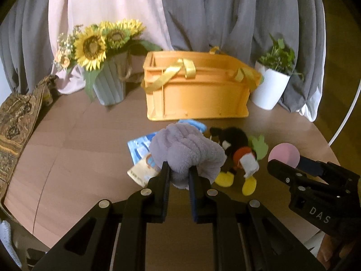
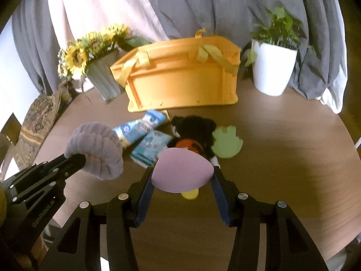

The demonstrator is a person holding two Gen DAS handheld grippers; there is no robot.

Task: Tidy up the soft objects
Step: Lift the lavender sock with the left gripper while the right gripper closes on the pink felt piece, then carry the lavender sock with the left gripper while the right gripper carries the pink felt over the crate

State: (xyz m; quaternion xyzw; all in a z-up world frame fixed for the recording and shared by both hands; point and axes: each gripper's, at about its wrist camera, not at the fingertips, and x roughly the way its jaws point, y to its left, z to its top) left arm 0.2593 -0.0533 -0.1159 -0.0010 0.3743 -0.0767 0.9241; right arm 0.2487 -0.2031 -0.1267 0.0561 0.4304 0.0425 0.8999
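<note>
My left gripper (image 1: pixel 179 171) is shut on a fluffy purple-grey plush (image 1: pixel 187 151), held clear above the round wooden table (image 1: pixel 79 144); the same plush (image 2: pixel 97 149) shows at the left of the right wrist view. My right gripper (image 2: pixel 182 174) is shut on a flat pink sponge (image 2: pixel 181 172), its pads pressing the two edges; the sponge (image 1: pixel 283 154) also shows in the left wrist view. Below lie a black plush toy with yellow feet (image 1: pixel 234 151), a green hand-shaped sponge (image 2: pixel 226 144) and blue tissue packs (image 2: pixel 142 133). An orange crate (image 1: pixel 196 88) with yellow ribbon handles stands behind them.
A grey vase of sunflowers (image 1: pixel 106 52) stands left of the crate, and a white potted plant (image 1: pixel 271 83) to its right. A patterned cloth (image 1: pixel 15 131) hangs at the table's left edge. Grey and pink curtains (image 1: pixel 203 11) close off the back.
</note>
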